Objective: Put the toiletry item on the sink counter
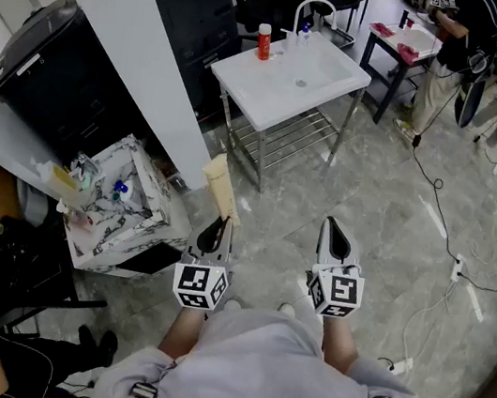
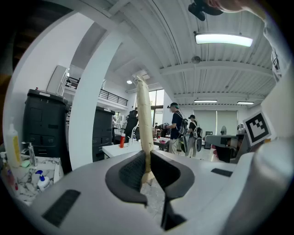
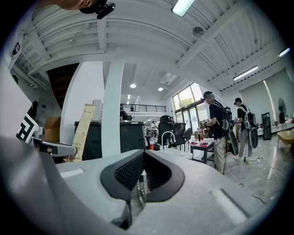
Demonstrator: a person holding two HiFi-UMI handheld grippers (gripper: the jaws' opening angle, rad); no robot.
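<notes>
**Toothbrush packet held upright in 1 gripper, sink counter waiting ahead**
The left gripper [image 1: 213, 232] pinches the bottom end of the tan toothbrush packet [image 1: 220, 186], so it stands tall and clear of the floor. The right gripper [image 1: 335, 240] is closed on nothing, probably idle. The white sink counter [image 1: 332, 75], with 1 red bottle [image 1: 264, 42] by the tap, stands well apart; placing comes later, I'd judge.

Bright, even indoor light, long white ceiling strip lamp [image 2: 223, 39] glaring overhead, faint sheen on glossy grey marble floor [image 1: 395, 229], gripper views fisheye-bent, black vignetted corners.
</notes>
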